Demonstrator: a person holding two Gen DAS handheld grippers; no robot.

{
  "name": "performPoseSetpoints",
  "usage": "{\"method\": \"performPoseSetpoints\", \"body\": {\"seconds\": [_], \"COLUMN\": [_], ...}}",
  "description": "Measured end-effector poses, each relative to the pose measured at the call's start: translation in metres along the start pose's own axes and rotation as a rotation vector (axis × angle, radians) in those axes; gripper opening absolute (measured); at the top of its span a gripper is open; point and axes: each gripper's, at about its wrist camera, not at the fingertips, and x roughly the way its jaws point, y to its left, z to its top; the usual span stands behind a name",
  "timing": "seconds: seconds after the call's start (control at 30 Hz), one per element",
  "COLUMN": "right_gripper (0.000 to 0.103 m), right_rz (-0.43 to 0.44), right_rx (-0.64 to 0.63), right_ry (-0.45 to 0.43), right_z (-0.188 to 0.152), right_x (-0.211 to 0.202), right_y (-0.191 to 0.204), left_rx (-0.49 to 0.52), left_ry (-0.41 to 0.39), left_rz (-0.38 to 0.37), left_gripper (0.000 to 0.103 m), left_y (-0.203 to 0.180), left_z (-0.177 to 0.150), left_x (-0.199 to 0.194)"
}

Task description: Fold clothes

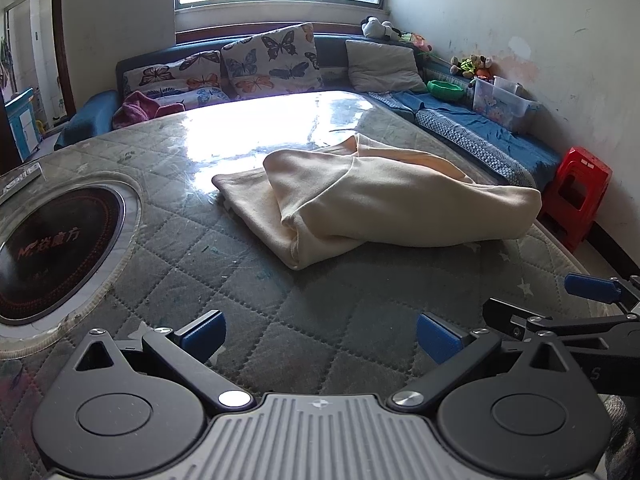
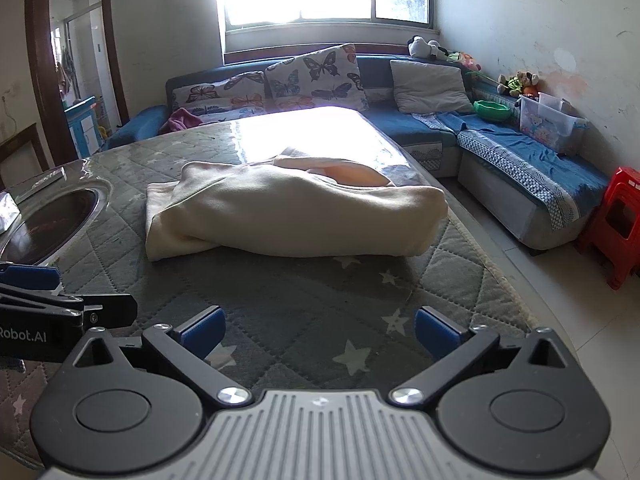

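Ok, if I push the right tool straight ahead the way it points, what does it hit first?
Probably the cream garment bunched on the quilted table cover. The open right tool faces only bare cover before it; depth is uncertain.

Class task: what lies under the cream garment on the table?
The cream garment rests on the quilted table cover. Whatever lies beneath its folds is covered.

red stool (image 2: 618, 224) — cut by frame edge | cooktop (image 1: 52, 248) — partly cropped
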Motion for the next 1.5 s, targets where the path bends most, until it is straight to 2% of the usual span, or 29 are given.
{"method": "performPoseSetpoints", "body": {"seconds": [1.5], "right_gripper": [0.103], "right_rz": [-0.001], "right_rx": [0.005], "right_ry": [0.034], "right_z": [0.022], "right_x": [0.035], "right_y": [-0.002], "left_rx": [0.013], "left_ry": [0.041], "left_rz": [0.008], "left_gripper": [0.103], "left_y": [0.007], "left_z": [0.025], "left_x": [0.033]}}
